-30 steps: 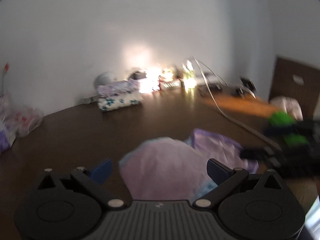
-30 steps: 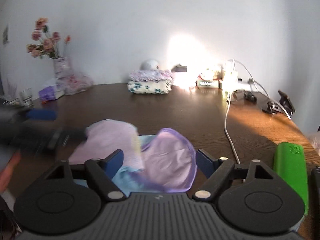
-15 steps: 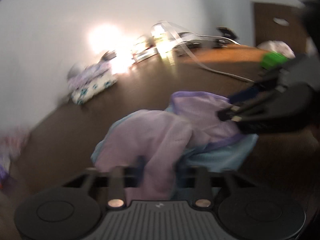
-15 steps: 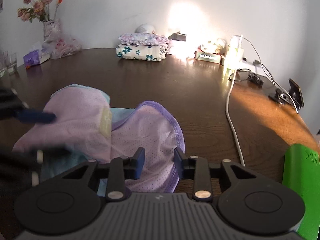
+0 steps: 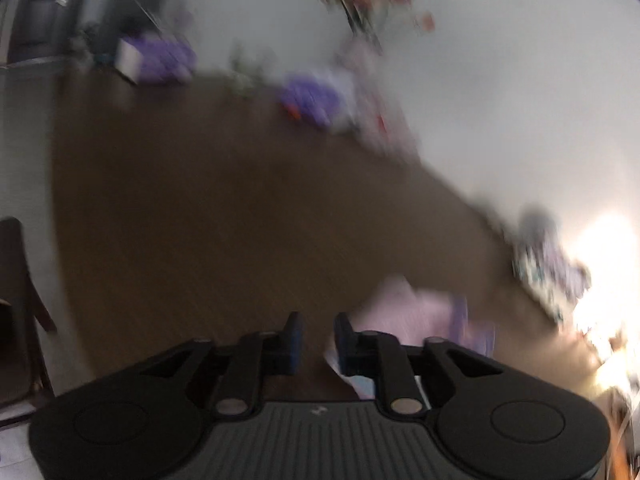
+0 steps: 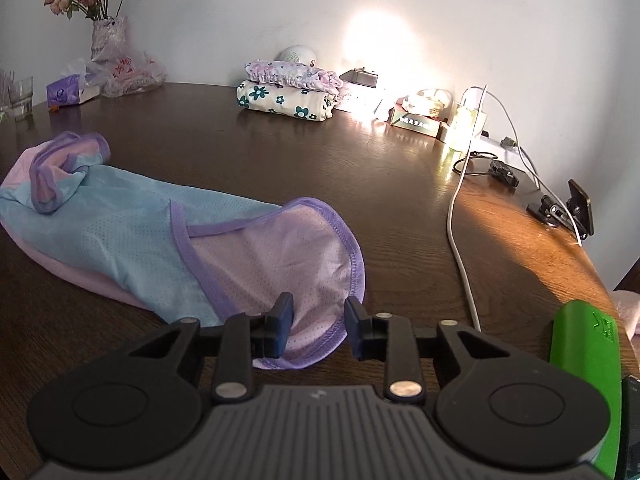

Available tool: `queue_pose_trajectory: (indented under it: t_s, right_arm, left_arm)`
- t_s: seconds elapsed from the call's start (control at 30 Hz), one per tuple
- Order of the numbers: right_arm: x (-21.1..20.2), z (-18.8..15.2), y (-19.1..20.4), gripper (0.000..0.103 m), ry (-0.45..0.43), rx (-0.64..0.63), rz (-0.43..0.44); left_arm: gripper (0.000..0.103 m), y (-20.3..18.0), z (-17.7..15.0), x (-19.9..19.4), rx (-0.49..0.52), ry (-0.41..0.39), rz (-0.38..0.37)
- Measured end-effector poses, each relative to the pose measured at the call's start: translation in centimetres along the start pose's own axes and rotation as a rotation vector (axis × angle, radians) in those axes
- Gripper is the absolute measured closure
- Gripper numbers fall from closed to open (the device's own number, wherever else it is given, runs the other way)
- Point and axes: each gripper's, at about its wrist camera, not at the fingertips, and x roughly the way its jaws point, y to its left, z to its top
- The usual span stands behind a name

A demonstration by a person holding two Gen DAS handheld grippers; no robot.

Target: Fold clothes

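A light blue and lilac garment (image 6: 132, 232) with purple trim lies stretched out on the dark wooden table (image 6: 400, 200), its far left end bunched up. My right gripper (image 6: 320, 320) sits low over the near lilac hem. Its jaws stand narrowly apart and flat fabric shows in the gap, with the pads not pressing on it. The left wrist view is blurred by motion. There my left gripper (image 5: 318, 336) has its jaws opening, with bare table (image 5: 220, 240) between them. The garment (image 5: 416, 308) lies just right of its right finger.
A folded floral stack (image 6: 286, 98) sits at the back by the wall. To the right run a white cable (image 6: 460, 240), a phone clamp (image 6: 568, 208) and a green object (image 6: 584, 360). A flower vase (image 6: 106, 36), tissue pack (image 6: 70, 90) and glass (image 6: 20, 94) stand back left. A chair (image 5: 20, 300) stands off the table's left.
My left gripper shut on the lilac fabric, then swung away left, rolling, and now holds nothing. The garment went from a heap to a long strip. My right gripper narrowed and sank to the hem.
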Motion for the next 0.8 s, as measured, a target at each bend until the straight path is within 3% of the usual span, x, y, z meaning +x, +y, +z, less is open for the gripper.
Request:
queue_pose_trajectory:
  t_s: [0.07, 0.1, 0.27, 0.37, 0.4, 0.43, 0.47, 0.5, 0.6, 0.77, 0.8]
  right_arm:
    - [-0.1, 0.1, 0.3, 0.075, 0.002, -0.016, -0.012]
    - [-0.1, 0.1, 0.5, 0.075, 0.004, -0.023, -0.019]
    - [-0.1, 0.4, 0.8, 0.074, 0.023, -0.040, -0.028]
    - [-0.1, 0.5, 1.0, 0.074, 0.025, -0.042, -0.040]
    - [-0.2, 0.5, 1.0, 0.074, 0.026, -0.042, -0.044]
    - [-0.2, 0.4, 1.1, 0.074, 0.027, -0.043, -0.047]
    - [-0.2, 0.4, 1.2, 0.074, 0.028, -0.044, -0.051]
    - [-0.2, 0.4, 1.2, 0.074, 0.029, -0.047, -0.052]
    - [-0.2, 0.4, 1.2, 0.074, 0.031, -0.054, -0.055]
    - [-0.2, 0.5, 1.7, 0.074, 0.033, -0.076, -0.071]
    - [-0.2, 0.5, 1.7, 0.074, 0.034, -0.079, -0.073]
  left_arm:
    - [0.048, -0.4, 0.3, -1.0, 0.032, -0.056, -0.024]
    - [0.042, -1.2, 0.3, -1.3, 0.087, -0.059, -0.058]
    - [0.033, -7.6, -1.3, 0.8, 0.475, 0.044, -0.181]
    - [0.033, -10.6, -3.1, 3.0, 0.653, 0.084, -0.186]
    - [0.039, -11.6, -3.6, 3.8, 0.710, 0.097, -0.187]
    - [0.054, -11.8, -3.8, 4.5, 0.733, 0.117, -0.171]
    - [0.100, -11.6, -3.4, 5.1, 0.720, 0.153, -0.175]
    - [0.098, -11.2, -2.7, 5.6, 0.678, 0.186, -0.195]
    - [0.097, -7.9, 1.5, 6.6, 0.519, 0.154, -0.186]
    - [0.087, -1.3, 7.5, 9.1, 0.355, -0.033, 0.146]
    - [0.087, -0.5, 7.7, 9.2, 0.348, -0.036, 0.193]
